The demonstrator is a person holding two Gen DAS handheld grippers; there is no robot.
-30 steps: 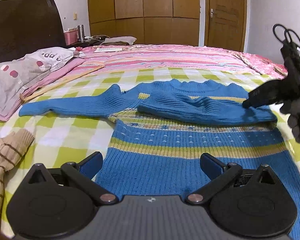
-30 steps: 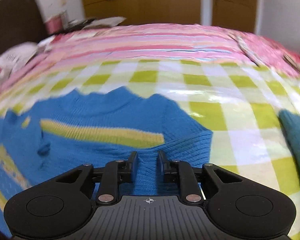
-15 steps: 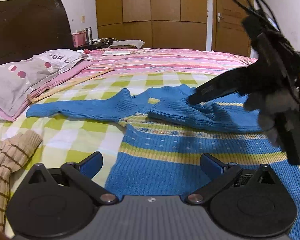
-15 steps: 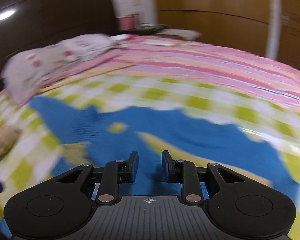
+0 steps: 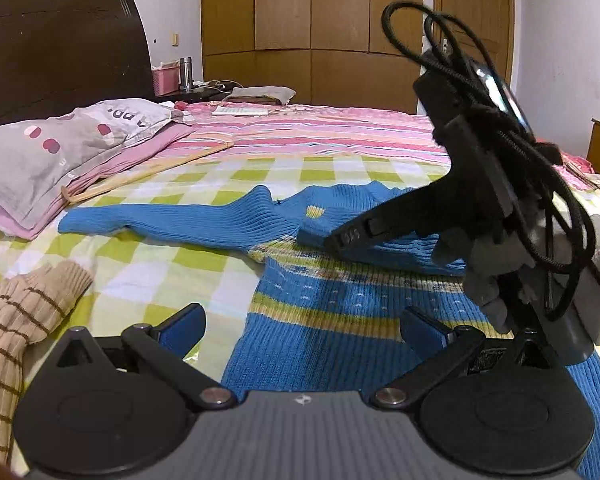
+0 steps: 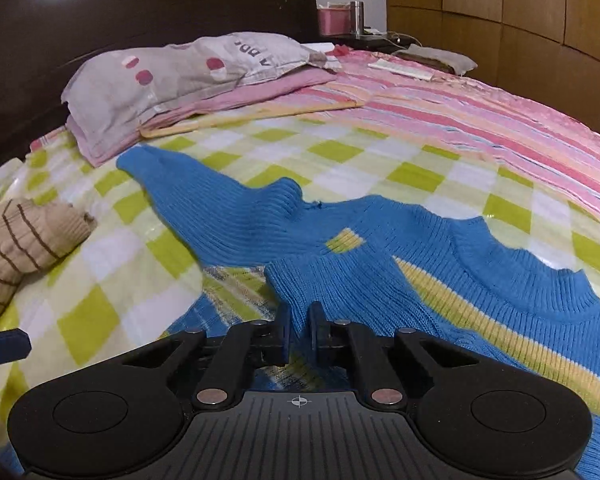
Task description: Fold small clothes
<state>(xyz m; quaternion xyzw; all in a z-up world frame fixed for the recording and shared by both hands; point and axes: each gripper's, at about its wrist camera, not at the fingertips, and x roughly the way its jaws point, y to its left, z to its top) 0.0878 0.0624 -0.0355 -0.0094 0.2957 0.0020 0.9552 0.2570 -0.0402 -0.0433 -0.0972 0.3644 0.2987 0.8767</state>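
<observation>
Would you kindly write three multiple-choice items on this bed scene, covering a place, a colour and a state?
1. Where does the beige striped garment lie?
A. on the pillow
B. on the checked sheet, apart from the blue sweater
C. on the nightstand

2. What colour is the sweater body's main knit?
A. blue
B. red
C. grey

3. How is the sweater's folded sleeve placed?
A. hanging off the bed
B. rolled in a ball
C. laid across the chest

Answers: 1 B, bare checked sheet shows between them; 2 A, blue with yellow stripes; 3 C, it lies over the front, the right gripper closing on its cuff.
</observation>
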